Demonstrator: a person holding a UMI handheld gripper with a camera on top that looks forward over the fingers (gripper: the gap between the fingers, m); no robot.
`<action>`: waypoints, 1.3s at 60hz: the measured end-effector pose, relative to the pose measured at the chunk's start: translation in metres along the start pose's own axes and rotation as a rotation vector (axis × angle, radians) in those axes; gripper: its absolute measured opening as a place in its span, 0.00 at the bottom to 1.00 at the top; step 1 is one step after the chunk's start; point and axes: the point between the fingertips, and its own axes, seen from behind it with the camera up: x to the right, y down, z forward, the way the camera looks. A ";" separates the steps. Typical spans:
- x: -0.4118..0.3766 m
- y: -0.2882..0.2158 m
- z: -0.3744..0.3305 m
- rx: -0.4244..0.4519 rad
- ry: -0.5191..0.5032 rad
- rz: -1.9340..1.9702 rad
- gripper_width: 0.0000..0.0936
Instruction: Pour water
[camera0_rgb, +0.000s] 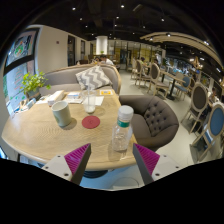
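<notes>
A clear plastic water bottle (122, 131) with a white cap stands near the front edge of a round wooden table (40, 128), just ahead of my fingers and slightly right of their middle. A clear glass (90, 101) stands farther back beside a red coaster (91, 122). A grey-green mug (62, 113) stands to the left. My gripper (112, 160) is open and empty; its magenta pads (78, 157) stand wide apart, short of the bottle.
A grey tufted armchair (158, 117) sits right of the table. A sofa with a patterned cushion (92, 77) is behind it. Papers (58, 97) lie on the table's far side, a plant (35, 82) at the left. More chairs stand at the right.
</notes>
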 end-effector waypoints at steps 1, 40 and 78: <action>0.004 -0.001 0.006 0.001 -0.005 0.004 0.91; 0.029 -0.019 0.135 0.111 -0.088 0.007 0.50; 0.029 -0.152 0.102 0.140 0.323 -0.497 0.44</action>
